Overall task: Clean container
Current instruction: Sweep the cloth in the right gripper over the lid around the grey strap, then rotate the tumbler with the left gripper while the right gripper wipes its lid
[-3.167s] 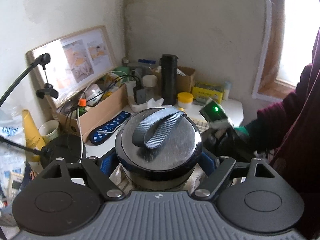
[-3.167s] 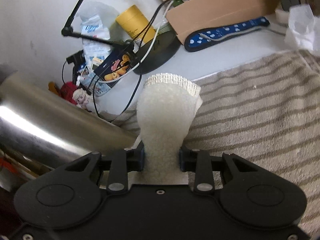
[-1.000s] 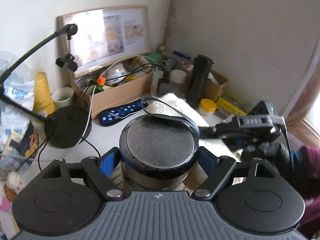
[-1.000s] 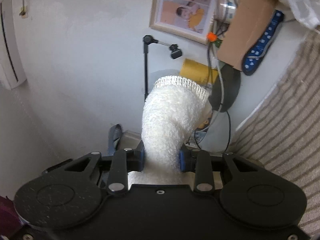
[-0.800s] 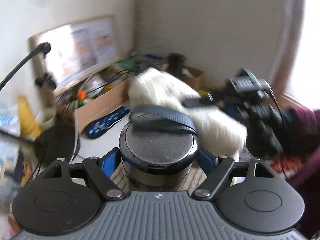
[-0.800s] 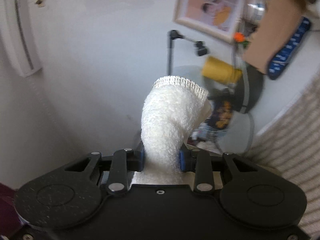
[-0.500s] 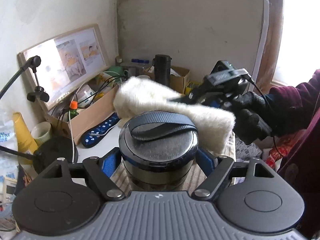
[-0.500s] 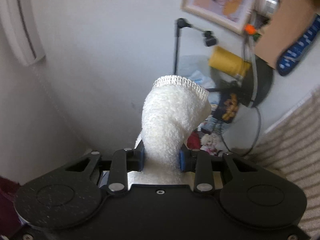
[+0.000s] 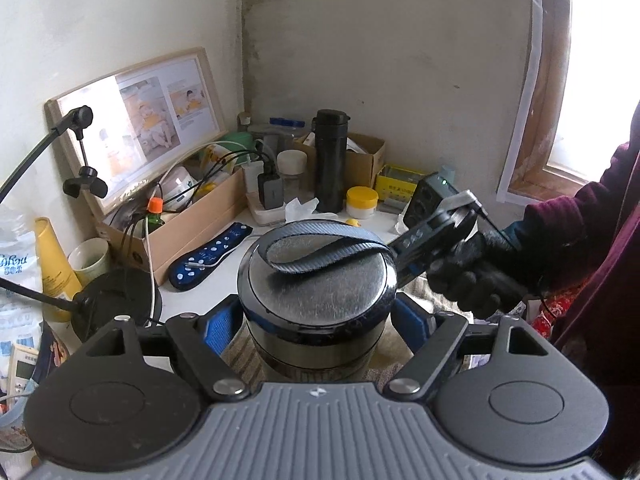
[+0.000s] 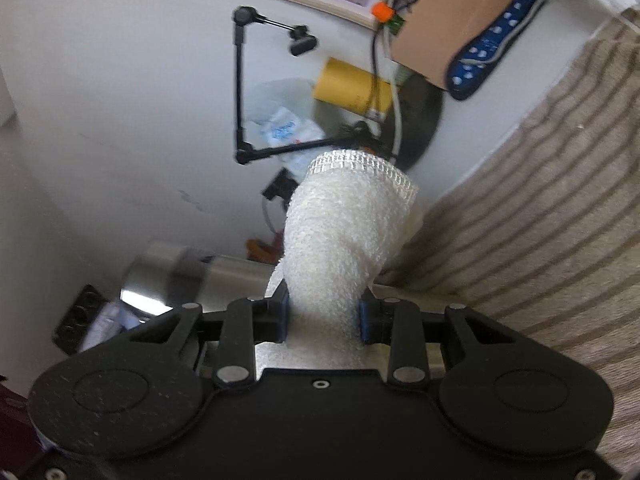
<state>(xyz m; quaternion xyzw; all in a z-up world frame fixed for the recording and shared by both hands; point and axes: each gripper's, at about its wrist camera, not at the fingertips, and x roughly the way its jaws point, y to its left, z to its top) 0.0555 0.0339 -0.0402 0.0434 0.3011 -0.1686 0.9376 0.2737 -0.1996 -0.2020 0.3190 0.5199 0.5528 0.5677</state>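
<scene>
Cluttered corner desk against pale walls, striped towel [image 10: 540, 216] spread on it, cardboard box [image 9: 188, 220] of cables and a black flask [image 9: 331, 160] at the back. Steel container [image 9: 316, 304] with black lid [image 9: 320, 284] and grey webbing strap [image 9: 316, 250] sits squeezed between the blue pads of the left gripper [image 9: 316, 320]; jaws wide but pressing both sides of the body, so it is held. Lid on.

Right gripper [image 10: 323, 316] has its fingers clamped on a white fuzzy cloth [image 10: 344, 240], which sticks out forward past the tips. From the right wrist view the container's shiny side [image 10: 224, 276] lies directly under the cloth; contact cannot be told, blur there.

Progress, judged: mid-task. Lid top looks scuffed or dusty with no obvious wiped patch, body side is bright. Can't say how much is already wiped. Left to do, likely: pass the cloth along the body and over the lid.

Pose: left gripper tilted downward over the container, lid facing the camera. Gloved right hand [image 9: 472, 280] comes in from the right, level with the lid rim, gripper aimed across the container's side. Maroon sleeve [image 9: 560, 240] behind it.
</scene>
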